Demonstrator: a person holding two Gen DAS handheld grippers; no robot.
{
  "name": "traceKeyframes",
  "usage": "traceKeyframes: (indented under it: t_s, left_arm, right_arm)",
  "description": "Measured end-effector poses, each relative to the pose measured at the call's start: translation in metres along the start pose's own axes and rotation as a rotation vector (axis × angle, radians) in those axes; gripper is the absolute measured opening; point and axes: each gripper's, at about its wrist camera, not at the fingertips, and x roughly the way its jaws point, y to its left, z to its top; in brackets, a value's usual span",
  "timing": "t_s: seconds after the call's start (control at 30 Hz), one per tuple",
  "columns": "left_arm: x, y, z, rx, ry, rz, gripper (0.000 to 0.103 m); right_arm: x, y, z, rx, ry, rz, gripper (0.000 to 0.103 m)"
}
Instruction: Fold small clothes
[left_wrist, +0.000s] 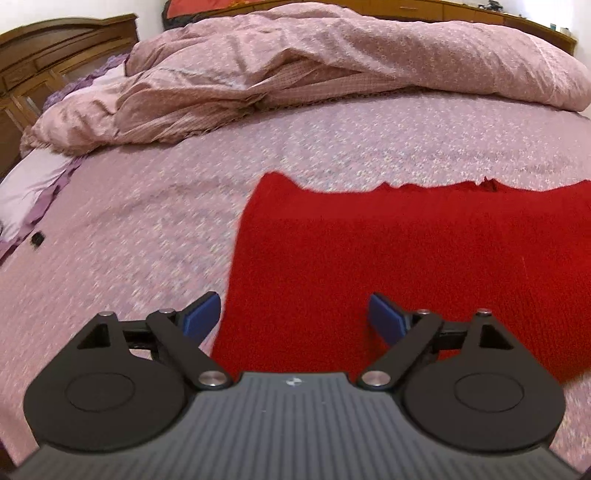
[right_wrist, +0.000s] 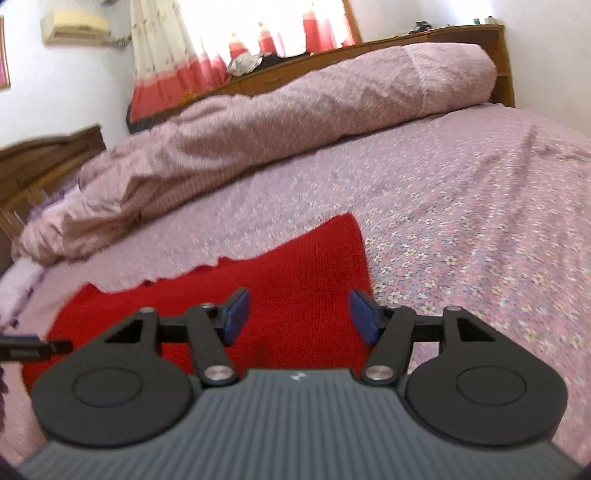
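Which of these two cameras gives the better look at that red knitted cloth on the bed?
The left wrist view. There the red cloth fills the right half, showing its left side and ragged far edge. The right wrist view shows less of it, mostly its right far corner, with the right gripper hiding the near part.

The red garment (left_wrist: 406, 266) runs off the right edge; the floral bedsheet (left_wrist: 110, 258) is motion-blurred.

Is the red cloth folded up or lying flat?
Lying flat. The red cloth is spread smooth on the bed, one wavy edge showing. Cannot tell if it is already folded double.
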Motion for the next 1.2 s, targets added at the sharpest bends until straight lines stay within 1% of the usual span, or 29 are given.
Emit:
traceKeyframes:
  t_s: [0.07, 0.2, 0.3, 0.43, 0.53, 0.6, 0.9, 0.97, 1.1, 1.2]
  left_arm:
    - [-0.010, 0.005, -0.007, -0.011, 0.003, -0.001, 0.092]
    - [-0.026, 0.010, -0.017, -0.018, 0.010, 0.005, 0.094]
    - [-0.032, 0.012, -0.024, -0.023, 0.018, 0.000, 0.095]
    - [-0.030, 0.013, -0.033, -0.023, 0.047, -0.004, 0.096]
    - [-0.026, 0.016, -0.038, -0.038, 0.061, 0.004, 0.096]
    - [-0.023, 0.020, -0.039, -0.059, 0.070, -0.006, 0.096]
    - [-0.003, 0.027, -0.040, -0.111, 0.126, -0.019, 0.098]
    - [-0.002, 0.027, -0.039, -0.114, 0.129, -0.020, 0.098]
    - [0.003, 0.028, -0.040, -0.119, 0.136, -0.022, 0.099]
    - [0.006, 0.029, -0.040, -0.125, 0.141, -0.025, 0.099]
  right_arm:
    - [-0.014, -0.002, -0.001, 0.040, -0.006, -0.007, 0.065]
    - [-0.034, -0.005, -0.009, 0.104, -0.001, -0.018, 0.070]
    - [-0.044, -0.007, -0.018, 0.160, 0.015, -0.028, 0.070]
    - [-0.050, -0.008, -0.032, 0.242, 0.041, -0.059, 0.071]
    - [-0.046, -0.007, -0.044, 0.298, 0.077, -0.066, 0.072]
    - [-0.039, -0.007, -0.052, 0.332, 0.102, -0.063, 0.072]
    - [0.000, -0.015, -0.069, 0.560, 0.100, -0.015, 0.073]
    - [0.004, -0.014, -0.072, 0.550, 0.060, -0.003, 0.073]
    - [0.013, -0.010, -0.075, 0.493, 0.026, 0.015, 0.073]
    - [0.018, -0.011, -0.076, 0.488, 0.008, 0.033, 0.074]
